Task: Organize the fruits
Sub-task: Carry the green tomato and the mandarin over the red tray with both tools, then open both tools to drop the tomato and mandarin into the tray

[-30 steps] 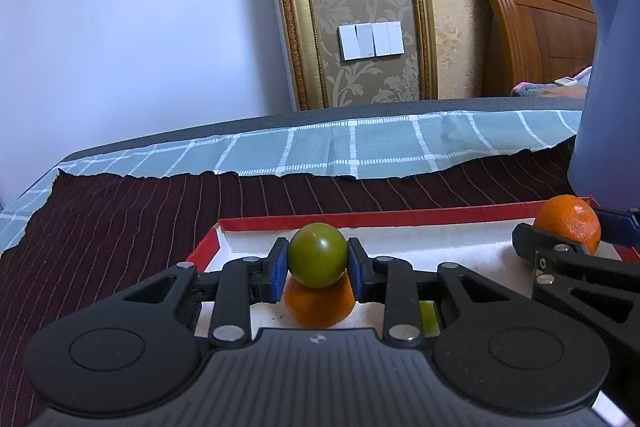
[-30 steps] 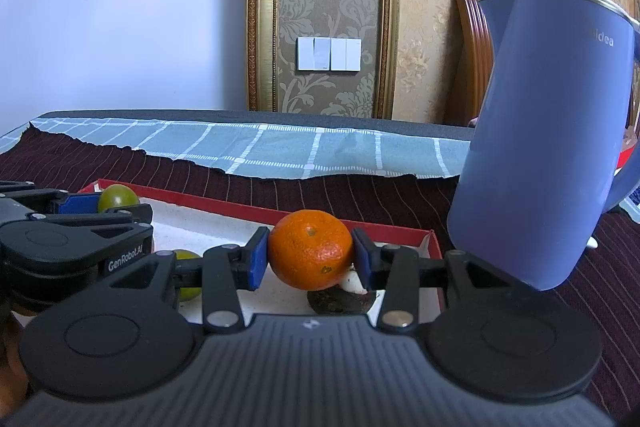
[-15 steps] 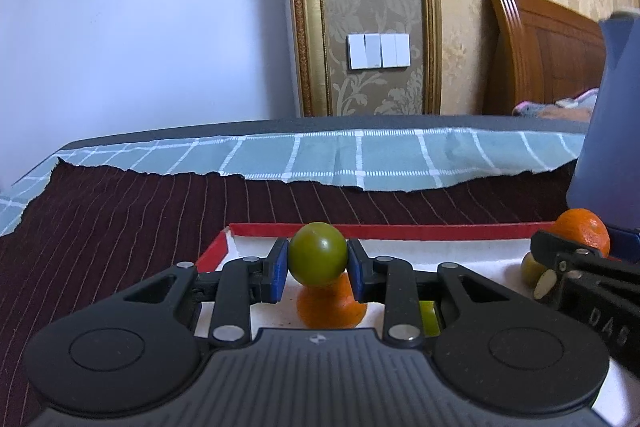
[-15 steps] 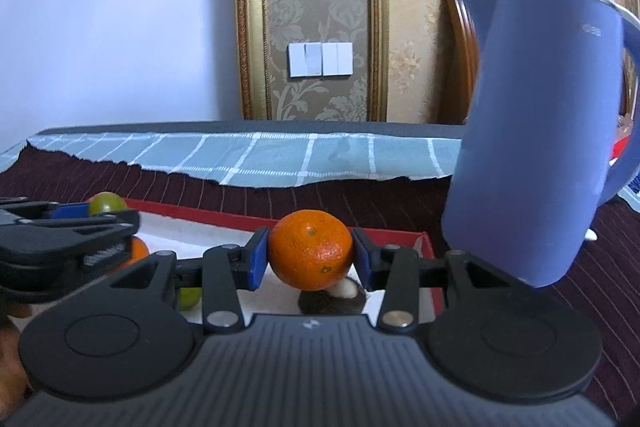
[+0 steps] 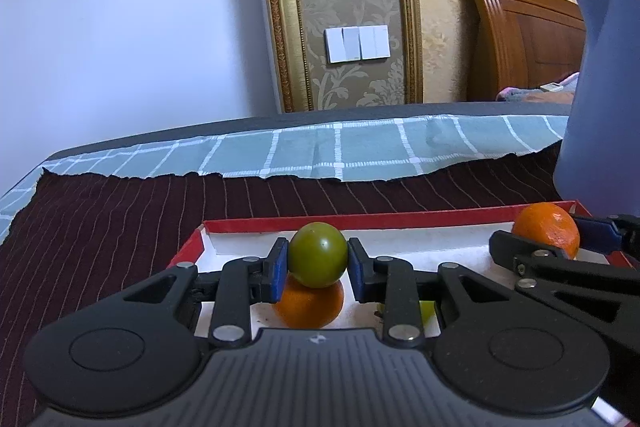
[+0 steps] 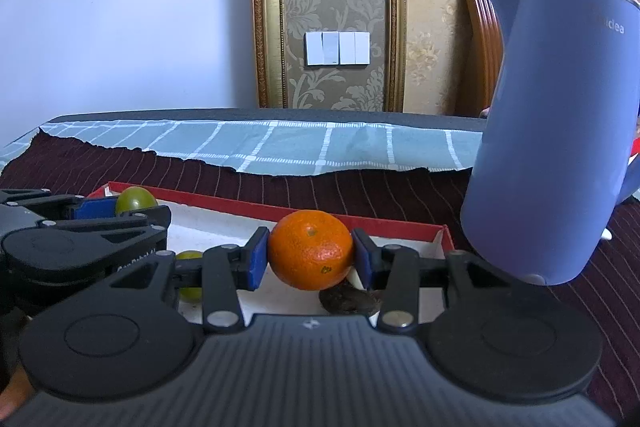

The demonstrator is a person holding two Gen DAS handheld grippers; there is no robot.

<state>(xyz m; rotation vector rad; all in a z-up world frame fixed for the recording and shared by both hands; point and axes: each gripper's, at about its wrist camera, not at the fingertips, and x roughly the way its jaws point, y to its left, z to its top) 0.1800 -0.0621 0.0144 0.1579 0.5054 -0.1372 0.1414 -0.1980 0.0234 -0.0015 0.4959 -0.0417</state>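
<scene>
Soft, even daylight, both views sharp, with fisheye bending at the edges and dark corners.

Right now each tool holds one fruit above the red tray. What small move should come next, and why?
Probably carry the green fruit in the left tool sideways to a bare part of the red tray before lowering. Another orange fruit lies directly beneath it, so releasing here would likely drop one onto the other.

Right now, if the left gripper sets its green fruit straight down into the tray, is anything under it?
Yes. The left gripper is shut on the green fruit, and an orange fruit lies in the red-rimmed tray directly below it. Bare tray floor shows behind it.
</scene>
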